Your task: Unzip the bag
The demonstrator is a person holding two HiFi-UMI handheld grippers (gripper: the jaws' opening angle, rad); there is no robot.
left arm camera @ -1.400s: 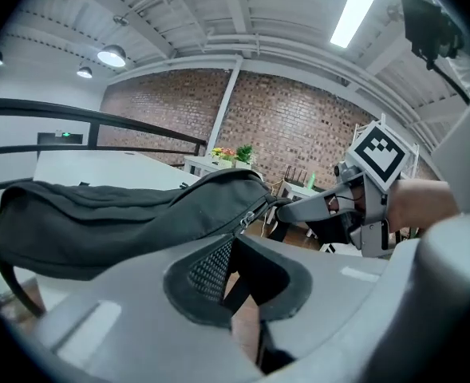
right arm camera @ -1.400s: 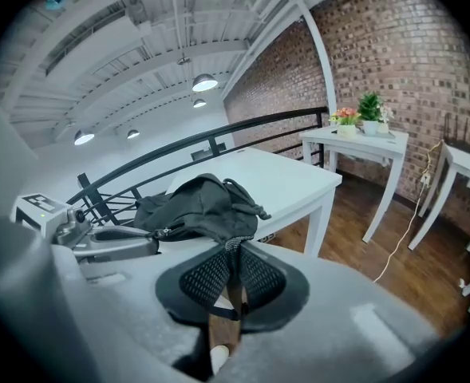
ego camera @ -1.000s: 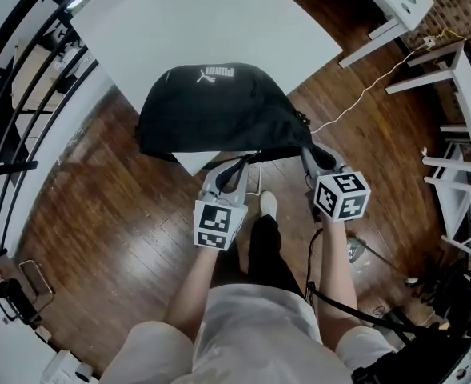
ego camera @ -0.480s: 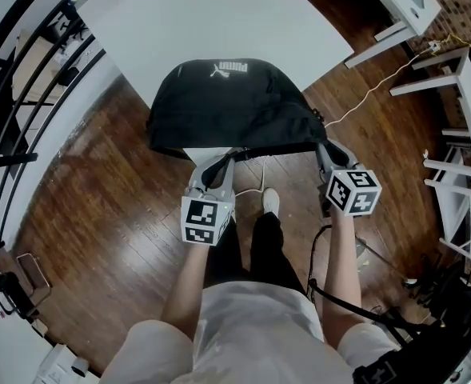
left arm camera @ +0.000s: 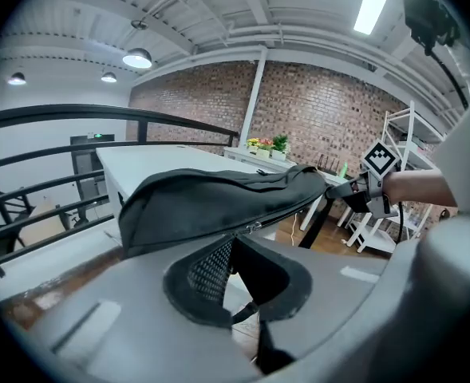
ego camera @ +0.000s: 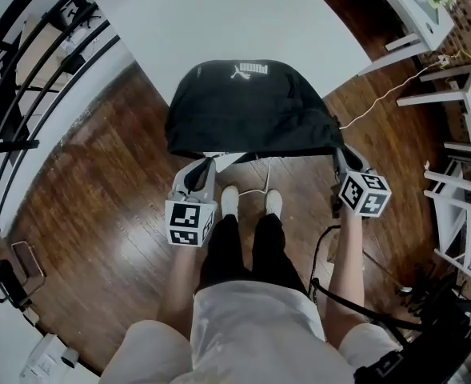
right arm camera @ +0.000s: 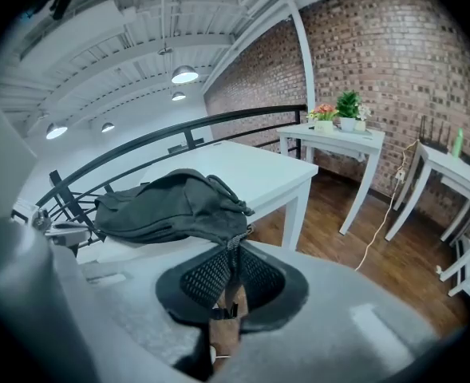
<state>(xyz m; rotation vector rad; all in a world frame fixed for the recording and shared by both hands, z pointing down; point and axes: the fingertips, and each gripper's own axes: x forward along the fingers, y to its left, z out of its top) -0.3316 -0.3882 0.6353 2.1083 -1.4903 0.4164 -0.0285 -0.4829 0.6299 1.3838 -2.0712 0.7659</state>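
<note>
The black bag (ego camera: 251, 106) drapes over the near corner of the white table (ego camera: 219, 14), at 12 o'clock from the person. The left gripper (ego camera: 201, 165), at the bag's 7 o'clock, has its 2 jaws together, pinching the bag's edge just below the zip slider (left arm camera: 253, 227). The right gripper (ego camera: 341, 157), at the bag's 4 o'clock, is clamped on a thin strap (right arm camera: 234, 242) at the bag's end.

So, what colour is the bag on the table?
Black bag, clearest in the head view.

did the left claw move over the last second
Yes. Against the table, the left claw has slid leftward along the bag's near edge, toward its left end.
</note>
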